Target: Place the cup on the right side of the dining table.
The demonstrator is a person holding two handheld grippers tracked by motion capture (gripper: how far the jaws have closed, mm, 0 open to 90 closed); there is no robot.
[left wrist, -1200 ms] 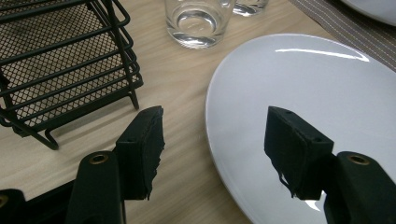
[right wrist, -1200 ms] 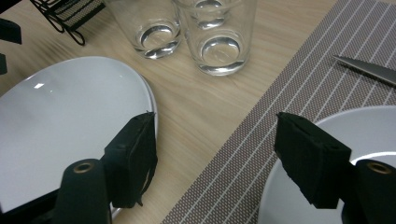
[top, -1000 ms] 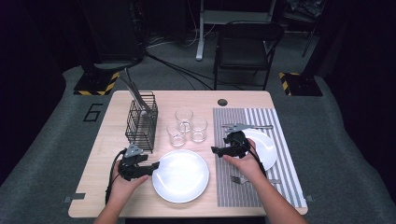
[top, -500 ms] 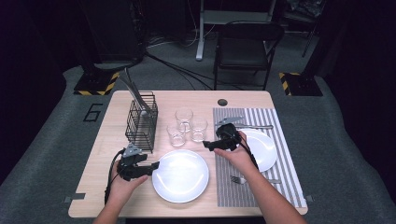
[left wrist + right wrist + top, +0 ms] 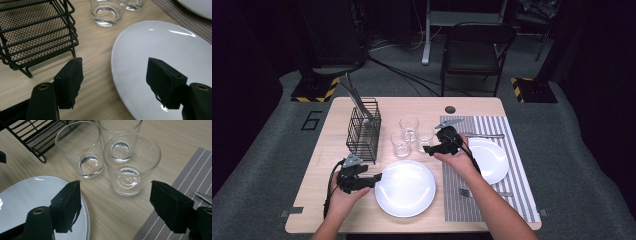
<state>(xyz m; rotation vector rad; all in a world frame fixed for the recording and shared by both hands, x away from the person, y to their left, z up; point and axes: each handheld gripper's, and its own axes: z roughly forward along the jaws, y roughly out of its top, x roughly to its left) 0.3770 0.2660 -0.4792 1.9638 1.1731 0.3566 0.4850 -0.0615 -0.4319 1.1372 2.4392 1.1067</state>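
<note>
A large white plate (image 5: 406, 187) lies on the wooden table (image 5: 472, 107) near the front. My left gripper (image 5: 379, 178) sits at the plate's left rim, open. In the left gripper view its jaws (image 5: 115, 77) straddle that rim of the plate (image 5: 155, 45) without pressing it, and they have just been opening. Three empty glasses (image 5: 409, 125) stand in a cluster behind the plate. My right gripper (image 5: 427, 149) hovers just right of them, open. In the right gripper view its jaws (image 5: 115, 202) point at the nearest glass (image 5: 130, 165), with nothing between them.
A black wire rack (image 5: 363, 131) with utensils stands at the left (image 5: 35, 32). A striped placemat (image 5: 512, 200) on the right carries a smaller white plate (image 5: 489, 160), a fork (image 5: 484, 135) behind it and cutlery (image 5: 484, 192) in front.
My right gripper has moved left, from over the smaller plate to beside the glasses. The left hand has stayed put, its jaws a little wider apart.
</note>
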